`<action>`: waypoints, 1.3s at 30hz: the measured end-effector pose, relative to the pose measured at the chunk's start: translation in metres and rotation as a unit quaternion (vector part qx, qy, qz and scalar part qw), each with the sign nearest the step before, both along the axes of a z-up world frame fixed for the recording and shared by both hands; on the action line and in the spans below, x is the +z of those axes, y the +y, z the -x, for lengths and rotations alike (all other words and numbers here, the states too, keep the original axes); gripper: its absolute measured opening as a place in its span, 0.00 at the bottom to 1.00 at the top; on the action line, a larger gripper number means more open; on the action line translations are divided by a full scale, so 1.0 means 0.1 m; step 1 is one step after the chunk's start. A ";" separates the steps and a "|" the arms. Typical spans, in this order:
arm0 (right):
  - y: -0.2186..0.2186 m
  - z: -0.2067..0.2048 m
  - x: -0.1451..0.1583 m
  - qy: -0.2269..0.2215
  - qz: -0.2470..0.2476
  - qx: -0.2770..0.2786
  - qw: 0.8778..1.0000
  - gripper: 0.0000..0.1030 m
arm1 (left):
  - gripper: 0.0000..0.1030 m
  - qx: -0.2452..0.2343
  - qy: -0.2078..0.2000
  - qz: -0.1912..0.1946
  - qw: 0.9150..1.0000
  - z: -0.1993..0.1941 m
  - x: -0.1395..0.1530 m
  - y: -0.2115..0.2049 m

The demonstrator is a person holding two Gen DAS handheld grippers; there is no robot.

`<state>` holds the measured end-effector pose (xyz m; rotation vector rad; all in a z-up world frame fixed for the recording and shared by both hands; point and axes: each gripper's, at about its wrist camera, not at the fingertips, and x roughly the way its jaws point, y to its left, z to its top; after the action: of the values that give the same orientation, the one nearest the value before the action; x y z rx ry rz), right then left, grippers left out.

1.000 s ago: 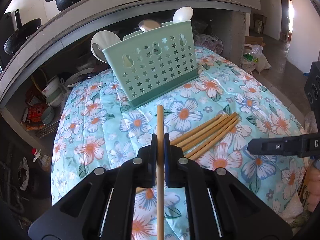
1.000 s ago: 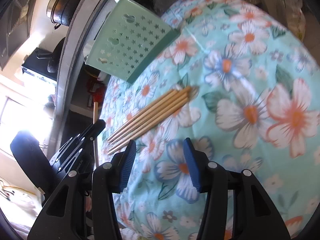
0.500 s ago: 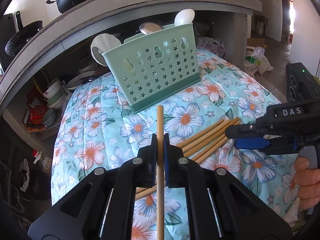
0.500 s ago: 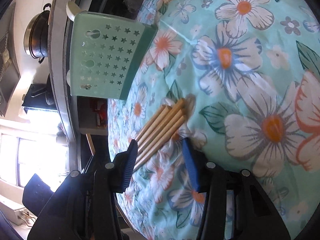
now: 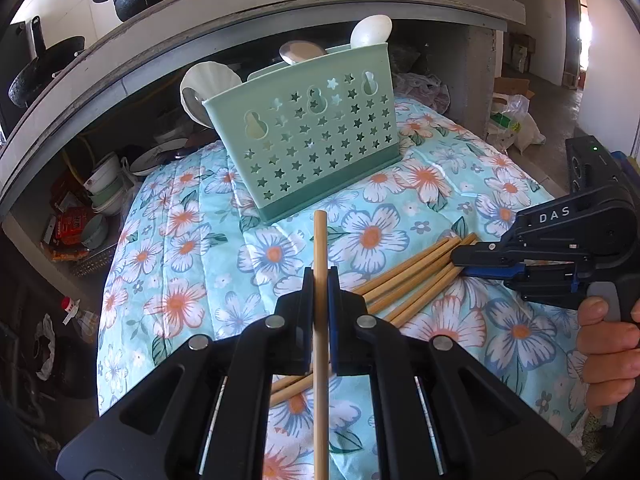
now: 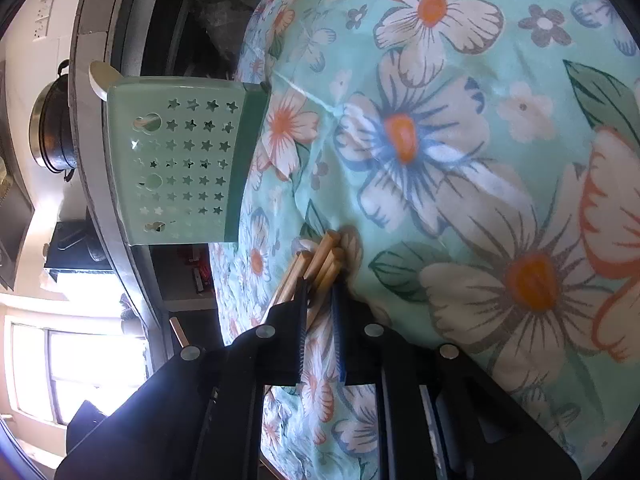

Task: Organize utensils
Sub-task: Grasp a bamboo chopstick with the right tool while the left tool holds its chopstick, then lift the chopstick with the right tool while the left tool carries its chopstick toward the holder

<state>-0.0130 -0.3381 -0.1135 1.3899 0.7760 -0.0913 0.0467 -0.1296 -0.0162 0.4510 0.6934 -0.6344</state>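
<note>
One chopstick (image 5: 320,280) stands pinched in our left gripper (image 5: 320,292), with the green basket (image 5: 308,140) ahead on the floral surface (image 5: 180,240). Our right gripper (image 6: 320,300) is closing around the ends of the loose chopsticks (image 6: 324,256); next we judge a firm lift toward the basket.

A single wooden chopstick (image 5: 320,320) is seen upright at the lower centre of the left wrist view, its tip pointing toward a mint-green holder (image 5: 312,136) pierced with star holes – set at the upper centre on the floral cloth, with spoon bowls (image 5: 370,30) showing above its rim. A bundle of chopsticks (image 5: 416,276) is laid slantwise at centre right; in the right wrist view their ends (image 6: 324,256) are fanned at mid-frame.
</note>
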 end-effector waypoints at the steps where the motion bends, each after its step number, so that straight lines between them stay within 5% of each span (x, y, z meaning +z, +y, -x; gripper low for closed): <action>1: -0.01 0.03 0.01 -0.002 -0.001 -0.003 1.000 0.11 | 0.05 0.001 0.000 0.000 1.000 0.00 0.00 0.00; 16: -0.32 0.63 0.41 -0.034 0.079 -0.049 0.995 0.11 | 0.05 -0.001 -0.003 0.000 1.000 0.02 0.02 0.00; 28: -0.37 0.87 1.24 -0.108 0.220 -0.066 0.967 0.07 | 0.05 0.003 -0.008 -0.005 1.000 0.03 0.04 -0.01; 33: -0.37 0.92 1.37 -0.123 0.234 -0.066 0.962 0.07 | 0.05 0.003 -0.010 -0.006 1.000 0.04 0.04 -0.02; 39: -0.38 0.86 1.24 -0.119 0.202 -0.048 0.971 0.07 | 0.05 0.002 -0.012 -0.007 1.000 0.05 0.06 -0.04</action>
<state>-0.0989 -0.3760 0.0105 1.0256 0.4577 -0.1479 0.0413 -0.1337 -0.0101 0.4696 0.6767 -0.6197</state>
